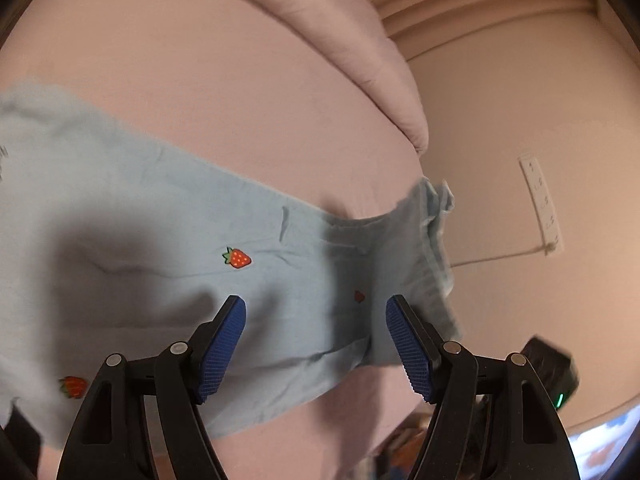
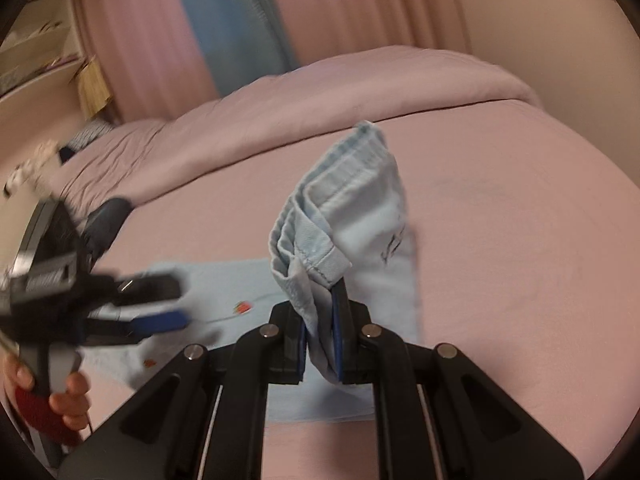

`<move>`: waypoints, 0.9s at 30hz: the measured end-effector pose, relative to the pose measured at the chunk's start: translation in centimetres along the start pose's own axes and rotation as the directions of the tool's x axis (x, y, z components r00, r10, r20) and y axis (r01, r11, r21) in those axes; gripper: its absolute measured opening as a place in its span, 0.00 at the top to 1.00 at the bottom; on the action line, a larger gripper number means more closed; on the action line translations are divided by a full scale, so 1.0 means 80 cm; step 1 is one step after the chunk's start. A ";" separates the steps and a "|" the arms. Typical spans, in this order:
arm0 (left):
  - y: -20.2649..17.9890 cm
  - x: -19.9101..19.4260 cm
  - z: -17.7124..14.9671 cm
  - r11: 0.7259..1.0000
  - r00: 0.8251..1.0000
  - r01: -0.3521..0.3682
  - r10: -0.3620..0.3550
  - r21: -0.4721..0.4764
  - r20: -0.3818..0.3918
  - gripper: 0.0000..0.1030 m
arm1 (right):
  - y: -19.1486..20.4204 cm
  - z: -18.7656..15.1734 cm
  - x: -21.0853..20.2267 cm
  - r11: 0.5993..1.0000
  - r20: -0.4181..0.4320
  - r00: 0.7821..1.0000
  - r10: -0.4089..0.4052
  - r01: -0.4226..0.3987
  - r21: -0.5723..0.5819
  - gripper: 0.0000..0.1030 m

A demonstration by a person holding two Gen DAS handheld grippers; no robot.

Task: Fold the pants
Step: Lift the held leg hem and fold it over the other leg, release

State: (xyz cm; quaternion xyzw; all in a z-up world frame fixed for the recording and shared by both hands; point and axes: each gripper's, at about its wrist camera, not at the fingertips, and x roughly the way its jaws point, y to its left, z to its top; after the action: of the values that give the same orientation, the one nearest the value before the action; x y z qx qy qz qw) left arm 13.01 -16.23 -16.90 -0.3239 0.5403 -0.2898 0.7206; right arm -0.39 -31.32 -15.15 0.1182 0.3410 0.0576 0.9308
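Note:
Light blue pants (image 1: 160, 208) with small strawberry prints lie across a pink bed sheet (image 1: 240, 92). My left gripper (image 1: 316, 312) is open and hovers just above the cloth near its raised end (image 1: 432, 232). My right gripper (image 2: 322, 336) is shut on the bunched waistband end of the pants (image 2: 344, 208) and lifts it above the flat part (image 2: 224, 280). The left gripper (image 2: 160, 312) shows blurred in the right wrist view, open over the pants.
A rolled pink duvet (image 1: 352, 40) lies along the bed's far side. A wall with a white power strip (image 1: 540, 204) stands to the right. Pink and blue curtains (image 2: 224, 20) and a shelf (image 2: 36, 56) are behind the bed.

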 end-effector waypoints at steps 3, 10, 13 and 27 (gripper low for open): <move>0.016 0.002 0.002 0.997 0.998 0.055 -0.055 -0.061 0.005 0.30 | 0.024 -0.011 0.018 0.997 -0.044 0.999 0.021 -0.025 -0.075 0.90; 0.044 0.003 0.009 0.983 0.993 0.115 -0.118 -0.141 -0.013 0.30 | 0.073 -0.045 0.054 0.974 -0.145 0.988 0.058 -0.088 -0.208 0.90; 0.046 0.000 0.009 0.989 0.997 0.079 -0.078 -0.122 0.012 0.55 | 0.086 -0.053 0.061 0.965 -0.162 0.986 0.046 -0.085 -0.248 0.89; 0.053 -0.058 0.017 1.000 0.989 0.023 -0.026 0.022 0.144 0.87 | 0.142 -0.050 0.054 0.902 -0.077 0.997 -0.009 -0.025 -0.432 0.89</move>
State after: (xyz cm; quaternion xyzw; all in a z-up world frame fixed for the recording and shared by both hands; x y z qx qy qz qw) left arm 13.44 -9.80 -17.16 -0.3434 0.4798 -0.2797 0.7574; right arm 0.01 -18.83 -17.89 -0.0920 0.3551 0.1402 0.9197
